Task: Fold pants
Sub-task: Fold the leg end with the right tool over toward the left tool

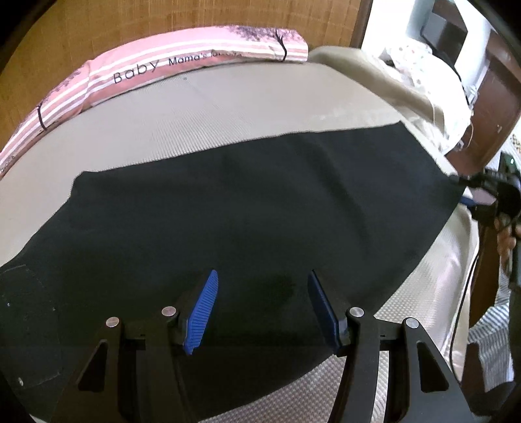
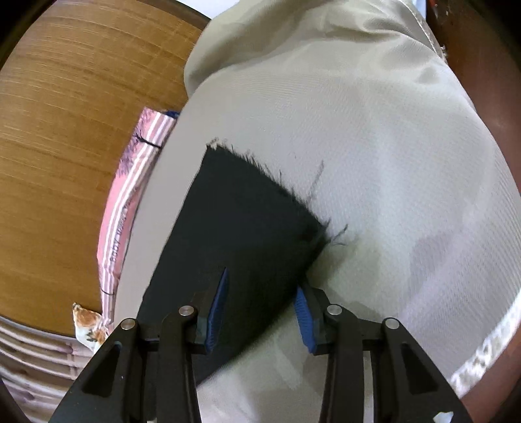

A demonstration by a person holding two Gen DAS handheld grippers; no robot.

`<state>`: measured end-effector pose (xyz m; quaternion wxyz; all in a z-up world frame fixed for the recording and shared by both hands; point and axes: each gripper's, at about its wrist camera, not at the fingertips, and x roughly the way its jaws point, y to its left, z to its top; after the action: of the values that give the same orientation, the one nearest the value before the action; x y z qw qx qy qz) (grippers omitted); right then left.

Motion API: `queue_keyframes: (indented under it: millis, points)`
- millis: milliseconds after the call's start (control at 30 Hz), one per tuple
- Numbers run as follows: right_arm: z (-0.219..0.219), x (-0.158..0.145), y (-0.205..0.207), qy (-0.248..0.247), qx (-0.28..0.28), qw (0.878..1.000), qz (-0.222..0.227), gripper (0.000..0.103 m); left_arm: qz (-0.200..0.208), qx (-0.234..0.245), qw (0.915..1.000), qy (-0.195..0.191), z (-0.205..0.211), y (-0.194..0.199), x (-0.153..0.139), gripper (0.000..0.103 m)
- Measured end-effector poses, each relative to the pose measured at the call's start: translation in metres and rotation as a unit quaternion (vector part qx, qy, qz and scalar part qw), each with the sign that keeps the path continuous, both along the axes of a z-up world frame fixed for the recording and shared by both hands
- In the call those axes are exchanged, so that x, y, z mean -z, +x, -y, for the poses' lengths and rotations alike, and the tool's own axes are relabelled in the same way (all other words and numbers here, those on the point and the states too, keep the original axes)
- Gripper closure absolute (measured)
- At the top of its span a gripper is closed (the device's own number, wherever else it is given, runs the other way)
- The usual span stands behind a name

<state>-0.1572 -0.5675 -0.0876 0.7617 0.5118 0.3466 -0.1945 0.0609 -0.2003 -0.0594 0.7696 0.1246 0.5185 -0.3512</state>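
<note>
Black pants [image 1: 247, 211] lie flat across a grey mat [image 1: 211, 107], stretched from lower left to right. A back pocket shows at the far left. My left gripper [image 1: 262, 279] is open, hovering over the near edge of the pants, holding nothing. My right gripper [image 2: 262, 283] is open just above the frayed leg hem [image 2: 260, 201] of the pants, its jaws straddling the hem's near corner. The right gripper also shows in the left wrist view [image 1: 485, 195] at the pants' right end.
A pink striped pillow [image 1: 156, 71] lies along the mat's far edge, against a wooden wall [image 1: 162, 19]. A beige cover [image 2: 374, 114] drapes the mat's right end. A dark wooden frame [image 1: 495, 107] stands at right.
</note>
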Motion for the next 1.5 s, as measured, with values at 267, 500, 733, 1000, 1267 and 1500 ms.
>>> queue_keyframes:
  millis: [267, 500, 733, 1000, 1267, 1500]
  points:
    - [0.012, 0.006, 0.006, -0.004, 0.007, 1.000, 0.006, 0.089, 0.026, 0.003, 0.9995, 0.015, 0.006, -0.007, 0.013, 0.041]
    - [-0.006, -0.009, 0.023, 0.016, -0.004, 0.999, 0.039, 0.093, 0.009, -0.003, 0.9999, -0.009, 0.002, 0.002, 0.012, 0.037]
    - [-0.062, -0.050, 0.084, 0.002, -0.096, 0.993, 0.068, 0.092, -0.043, -0.094, 0.9919, -0.074, -0.049, 0.028, -0.008, 0.037]
    - [-0.172, -0.057, 0.174, 0.019, -0.225, 0.971, 0.081, 0.092, -0.024, -0.205, 0.9727, -0.105, -0.142, 0.050, -0.039, 0.037]
    - [-0.308, -0.028, 0.225, 0.026, -0.375, 0.926, 0.041, 0.092, -0.038, -0.254, 0.9597, -0.115, -0.199, 0.043, -0.032, 0.037]
    - [-0.376, -0.003, 0.227, -0.052, -0.462, 0.885, -0.025, 0.092, -0.049, -0.251, 0.9572, -0.135, -0.212, 0.043, -0.030, 0.037]
